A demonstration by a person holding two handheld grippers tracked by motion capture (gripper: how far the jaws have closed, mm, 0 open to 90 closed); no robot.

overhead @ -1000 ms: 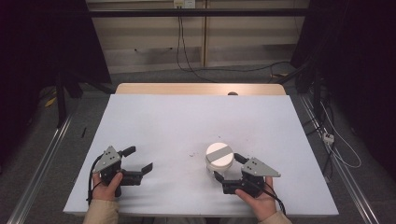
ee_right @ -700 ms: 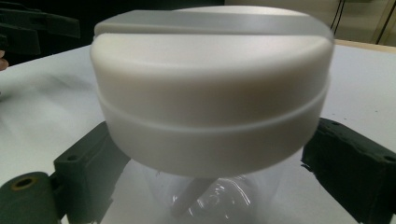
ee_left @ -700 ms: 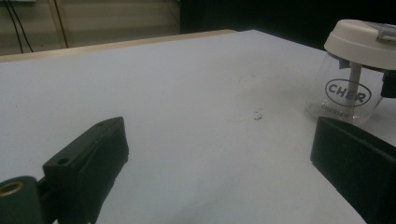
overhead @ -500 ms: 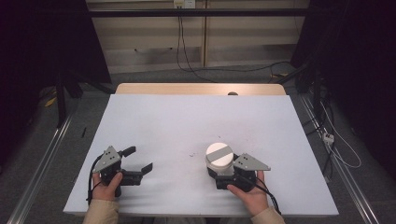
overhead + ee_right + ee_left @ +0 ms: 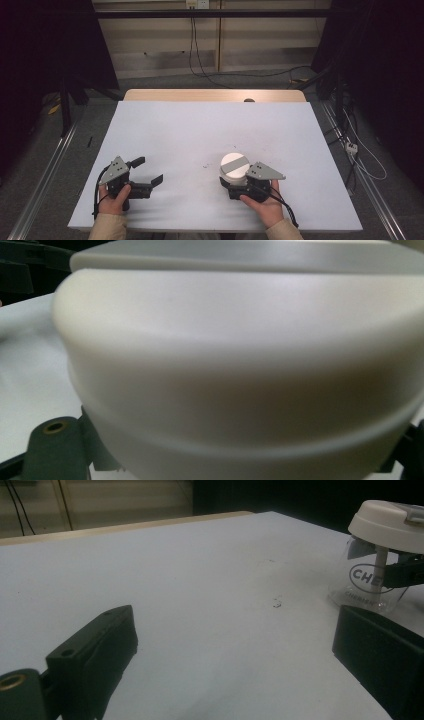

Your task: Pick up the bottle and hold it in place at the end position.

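Cup [image 5: 234, 170]: clear plastic body with printed lettering, capped by a cream lid with a grey bar across its top, standing upright on the white table [image 5: 210, 130], toward the near edge and right of centre. Right gripper [image 5: 231, 184] sits at the cup's near side, its jaws reaching either side of the clear body below the lid; in the left gripper view a black jaw tip lies against the cup wall at the level of the lettering. In the right gripper view the lid [image 5: 240, 355] looms very close between the jaw bases, so the cup is deep in the throat of the jaws. Whether the jaws are pressing the wall or merely bracketing it cannot be told from these pictures. Judgement: step in hand is taking hold of the cup. To do it well, keep the gripper level, close on the body just under the lid rim rather than on the lid itself, and squeeze lightly, since thin plastic will likely flex or slip. Lift straight up, no tilt. Left gripper [image 5: 150, 170] rests on the table well to the left, jaws wide apart and holding nothing, apart from the cup.
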